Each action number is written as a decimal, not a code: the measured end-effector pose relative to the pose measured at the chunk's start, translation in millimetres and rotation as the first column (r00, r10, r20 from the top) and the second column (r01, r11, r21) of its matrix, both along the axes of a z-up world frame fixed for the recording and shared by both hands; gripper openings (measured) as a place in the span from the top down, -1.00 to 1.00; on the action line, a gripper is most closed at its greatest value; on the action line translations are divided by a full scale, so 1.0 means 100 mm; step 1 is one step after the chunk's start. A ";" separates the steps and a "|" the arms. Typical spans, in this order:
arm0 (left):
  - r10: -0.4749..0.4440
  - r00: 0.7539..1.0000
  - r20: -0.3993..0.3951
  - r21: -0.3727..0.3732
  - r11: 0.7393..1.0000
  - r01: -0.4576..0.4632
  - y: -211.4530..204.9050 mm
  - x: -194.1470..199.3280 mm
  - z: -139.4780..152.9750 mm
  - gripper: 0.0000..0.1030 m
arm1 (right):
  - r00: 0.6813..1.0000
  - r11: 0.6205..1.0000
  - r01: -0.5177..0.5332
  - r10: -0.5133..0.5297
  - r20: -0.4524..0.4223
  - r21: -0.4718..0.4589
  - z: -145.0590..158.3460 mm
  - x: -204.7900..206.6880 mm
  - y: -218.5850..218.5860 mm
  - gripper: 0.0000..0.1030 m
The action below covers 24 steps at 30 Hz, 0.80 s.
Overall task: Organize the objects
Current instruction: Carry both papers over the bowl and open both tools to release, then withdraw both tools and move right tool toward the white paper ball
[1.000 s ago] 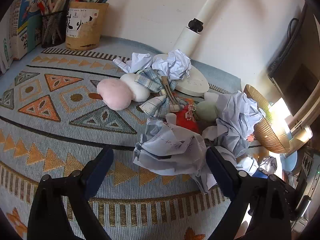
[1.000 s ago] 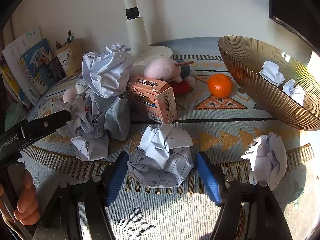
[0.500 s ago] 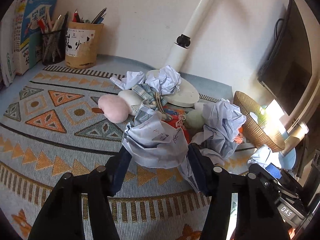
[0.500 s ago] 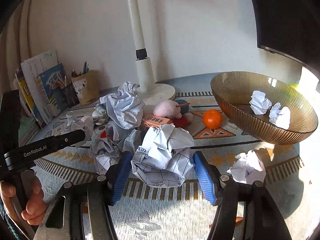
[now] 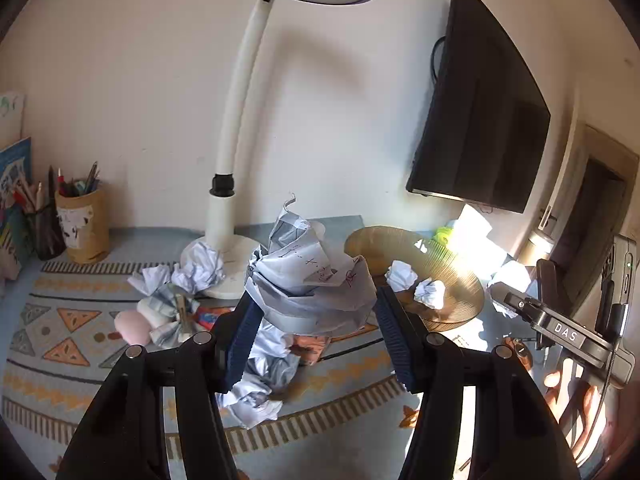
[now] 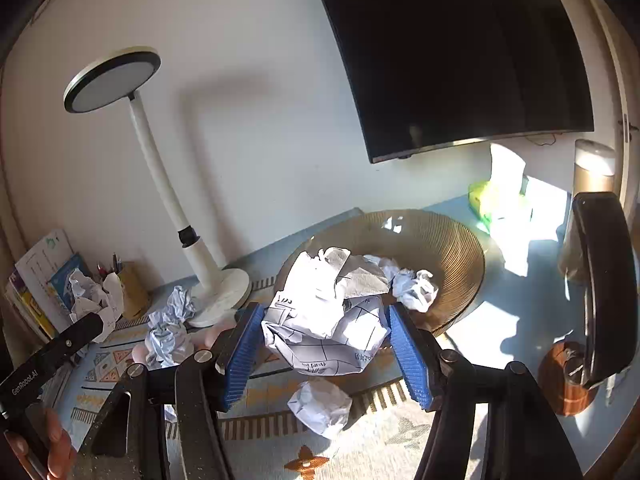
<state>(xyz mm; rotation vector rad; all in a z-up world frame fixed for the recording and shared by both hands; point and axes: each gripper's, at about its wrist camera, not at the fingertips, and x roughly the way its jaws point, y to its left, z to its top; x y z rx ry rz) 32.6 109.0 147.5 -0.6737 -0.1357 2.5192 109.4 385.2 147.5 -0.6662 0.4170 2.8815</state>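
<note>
My left gripper (image 5: 316,332) is shut on a crumpled paper ball (image 5: 312,284) and holds it high above the patterned mat. My right gripper (image 6: 326,350) is shut on another crumpled paper ball (image 6: 328,320), raised in front of the amber ribbed bowl (image 6: 452,248). The bowl (image 5: 460,280) holds two small paper balls (image 5: 430,294). More crumpled paper (image 5: 260,376) lies on the mat below the left gripper, and one ball (image 6: 320,404) lies below the right gripper.
A white desk lamp (image 5: 228,208) stands at the back. A pen holder (image 5: 82,228) and books are at the far left. A pink plush (image 5: 130,326) and a plaid bow (image 5: 172,312) lie on the mat. A dark screen (image 6: 460,52) hangs on the wall.
Both grippers closed on their paper balls and lifted them well above the mat. The right one has moved toward the bowl.
</note>
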 end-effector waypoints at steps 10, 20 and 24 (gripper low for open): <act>-0.152 0.982 0.109 -0.117 0.979 0.165 1.40 -0.64 -0.11 -0.07 | 0.988 0.995 0.089 -0.084 0.126 -0.034 -0.15 -0.49 0.65 -0.20; -0.131 0.969 0.212 -0.178 0.969 0.170 1.80 -0.97 -0.47 -0.66 | 0.971 0.991 0.084 -0.058 0.233 -0.104 -0.57 -0.88 0.90 -0.39; -0.117 0.970 0.215 -0.121 0.982 0.145 1.64 -0.95 -0.41 -0.80 | 0.971 0.990 0.082 -0.054 0.233 -0.114 -0.57 -0.81 0.92 -0.40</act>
